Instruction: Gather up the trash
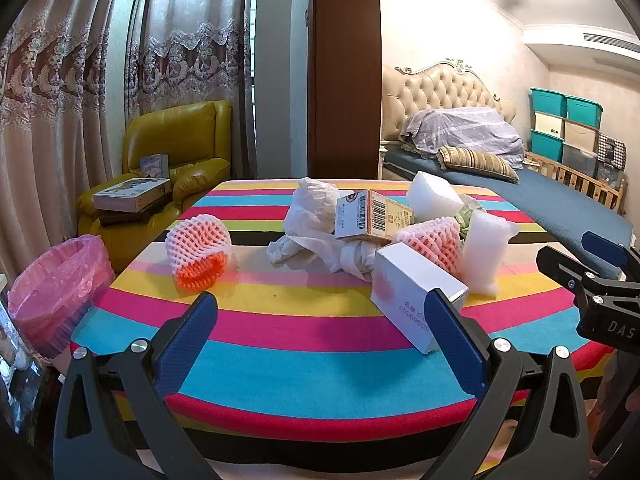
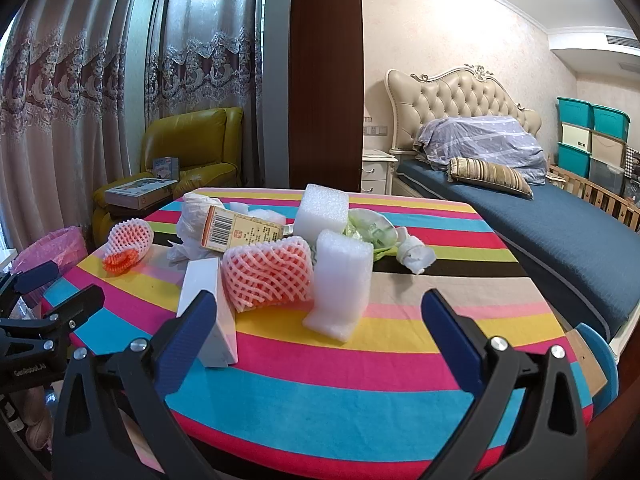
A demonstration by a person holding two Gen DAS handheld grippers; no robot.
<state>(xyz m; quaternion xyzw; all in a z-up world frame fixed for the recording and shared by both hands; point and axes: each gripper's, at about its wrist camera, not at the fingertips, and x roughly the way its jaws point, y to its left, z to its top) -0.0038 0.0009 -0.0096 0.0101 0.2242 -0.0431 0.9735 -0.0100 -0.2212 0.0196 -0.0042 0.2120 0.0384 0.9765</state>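
1. Both grippers hang at the near edge of the table (image 1: 304,376), nothing collected yet by the look of it. The left gripper (image 1: 326,314) is spread wide and empty; the right gripper (image 2: 320,312) is just as wide, also holding nothing.

2. The trash sits in a heap toward the far right of the striped top: a white box (image 1: 412,284) nearest the front, a netted foam sleeve (image 1: 434,242) behind it, foam blocks (image 1: 486,254), crumpled white plastic (image 1: 314,208) and a barcoded carton (image 1: 370,216) leaning on the pile.

3. One foam net (image 1: 200,254) lies alone toward the left edge, well apart from the heap. That looks like the easy first pick for the left side.

4. The pink-lined bin (image 1: 60,284) stands on the floor off the table's left edge, so the left gripper has the short trip.

5. My advice: come down over the lone net with fingers straddling it and close gently, since the mesh will squash.

6. For the right gripper, the upright foam block (image 2: 344,280) stands right ahead between its fingers. Pinch it low; it is light and may tip.

7. Leave the white box until its neighbours are gone, or the pile may slide.
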